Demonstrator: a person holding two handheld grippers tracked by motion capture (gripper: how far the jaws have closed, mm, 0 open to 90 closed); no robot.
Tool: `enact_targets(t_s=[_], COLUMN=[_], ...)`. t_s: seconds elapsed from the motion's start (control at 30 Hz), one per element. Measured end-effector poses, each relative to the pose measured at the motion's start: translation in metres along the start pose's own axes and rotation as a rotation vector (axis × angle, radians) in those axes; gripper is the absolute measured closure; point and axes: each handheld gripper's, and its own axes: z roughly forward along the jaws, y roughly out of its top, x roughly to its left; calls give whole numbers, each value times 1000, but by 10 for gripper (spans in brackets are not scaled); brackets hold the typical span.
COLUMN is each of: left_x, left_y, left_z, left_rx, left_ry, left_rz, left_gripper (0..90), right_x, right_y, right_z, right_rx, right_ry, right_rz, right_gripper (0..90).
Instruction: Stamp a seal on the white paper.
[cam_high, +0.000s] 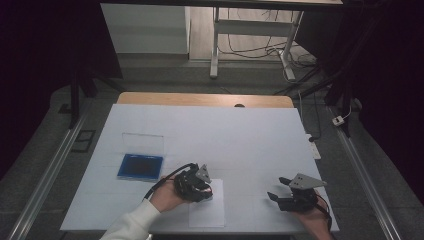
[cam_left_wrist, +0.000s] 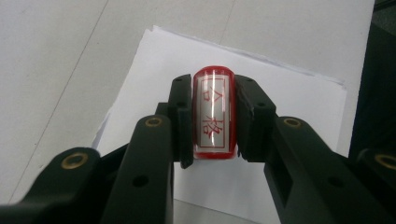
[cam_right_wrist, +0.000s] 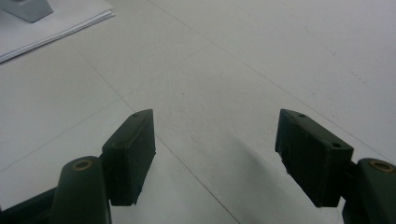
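My left gripper (cam_left_wrist: 214, 116) is shut on a red stamp (cam_left_wrist: 214, 114) with a clear label of red characters. It hangs over a small stack of white paper (cam_left_wrist: 280, 107). From above, the left gripper (cam_high: 204, 189) is at the upper left corner of that paper stack (cam_high: 207, 210) near the table's front edge. My right gripper (cam_high: 278, 188) rests low over the white table cover at the front right, jaws wide apart. Between its fingers in the right gripper view (cam_right_wrist: 215, 158) is bare table cover.
An open blue ink pad (cam_high: 140, 166) with its clear lid (cam_high: 143, 143) lies left of centre. The white cover (cam_high: 225, 135) spans the table; a wooden edge (cam_high: 200, 99) shows at the back. A corner of the paper stack (cam_right_wrist: 56, 23) lies far left of the right gripper.
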Motion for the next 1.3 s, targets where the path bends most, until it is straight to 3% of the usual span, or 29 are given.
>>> enact_targets(t_s=[1.3], left_x=[-1], left_y=[-2], left_z=[4], left_rx=[3], left_ry=[4], left_rz=[11], left_gripper=[711], right_x=[2], right_y=[2], right_z=[-3], right_rx=[-12], right_ry=[-7], right_rz=[-8], right_gripper=[282])
